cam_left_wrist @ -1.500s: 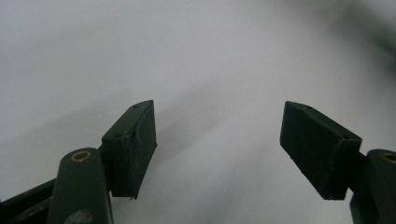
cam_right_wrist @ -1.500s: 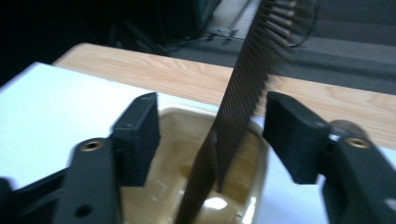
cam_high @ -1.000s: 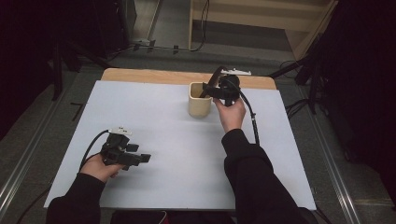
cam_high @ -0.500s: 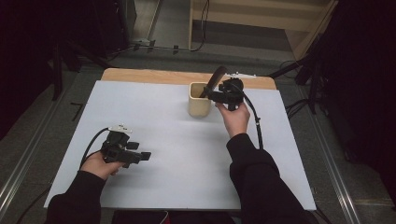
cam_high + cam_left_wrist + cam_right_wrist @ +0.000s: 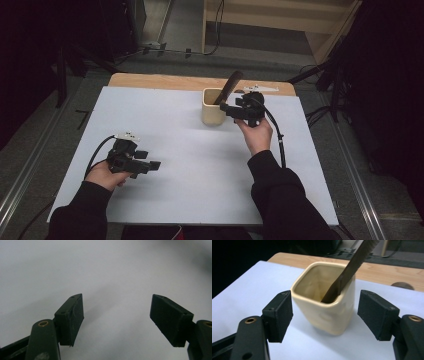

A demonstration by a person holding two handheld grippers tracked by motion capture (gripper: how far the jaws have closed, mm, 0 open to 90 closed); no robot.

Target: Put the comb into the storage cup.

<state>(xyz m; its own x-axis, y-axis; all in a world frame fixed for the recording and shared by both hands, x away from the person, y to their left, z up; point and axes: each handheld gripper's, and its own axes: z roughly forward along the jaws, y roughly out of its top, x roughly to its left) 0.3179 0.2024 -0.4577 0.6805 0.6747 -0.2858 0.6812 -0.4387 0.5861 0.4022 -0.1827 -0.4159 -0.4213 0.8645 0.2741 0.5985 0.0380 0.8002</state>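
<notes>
We hold the right gripper released — the cream cup sits mid-frame just beyond its jaws. A dark tool leans inside. Our left gripper, lower left in the high view, gapes over bare bench.

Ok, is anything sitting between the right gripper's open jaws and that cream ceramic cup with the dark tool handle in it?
Nothing visible. The right gripper faces the cream square ceramic cup directly, jaws open to either side and not touching it, with bare white tabletop between. The dark flat handle leans inside the cup, up and away.
</notes>
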